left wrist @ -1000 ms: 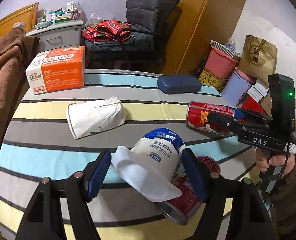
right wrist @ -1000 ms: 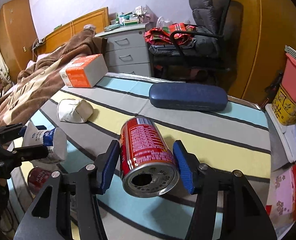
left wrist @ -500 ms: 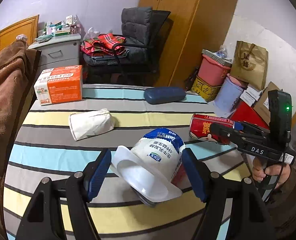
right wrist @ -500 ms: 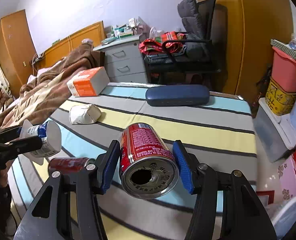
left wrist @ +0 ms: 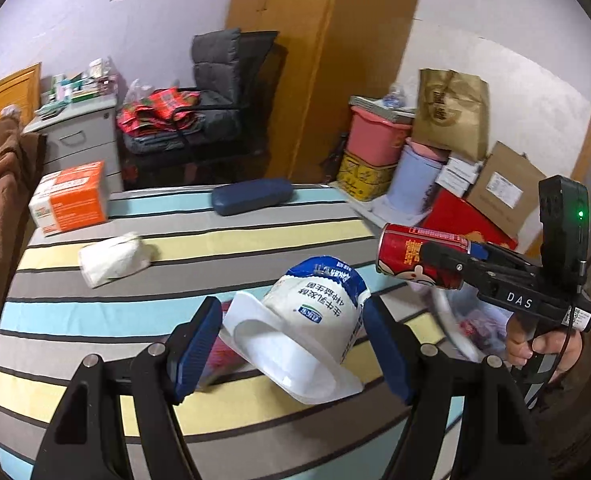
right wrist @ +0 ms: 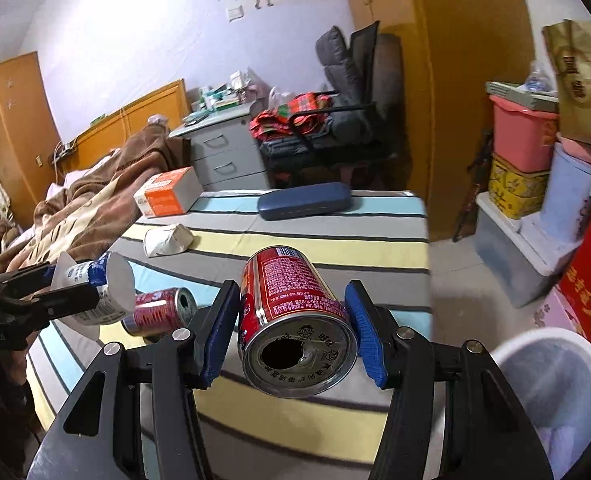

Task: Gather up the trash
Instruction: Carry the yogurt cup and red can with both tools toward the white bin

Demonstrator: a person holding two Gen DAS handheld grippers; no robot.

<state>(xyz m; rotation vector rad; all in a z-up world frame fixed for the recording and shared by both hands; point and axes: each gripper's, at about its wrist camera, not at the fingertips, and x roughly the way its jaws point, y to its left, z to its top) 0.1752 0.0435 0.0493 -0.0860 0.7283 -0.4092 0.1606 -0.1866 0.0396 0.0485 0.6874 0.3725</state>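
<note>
Grippers risen, bin (right wrist: 551,376) now near, second can (right wrist: 161,310) left

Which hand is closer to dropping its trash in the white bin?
Probably right: the right gripper, clamping the red metal can, has the white plastic bin just beside it.

Left tongs (left wrist: 291,344) clamped, raised; right tongs (right wrist: 291,336) likewise clamped, raised.
</note>
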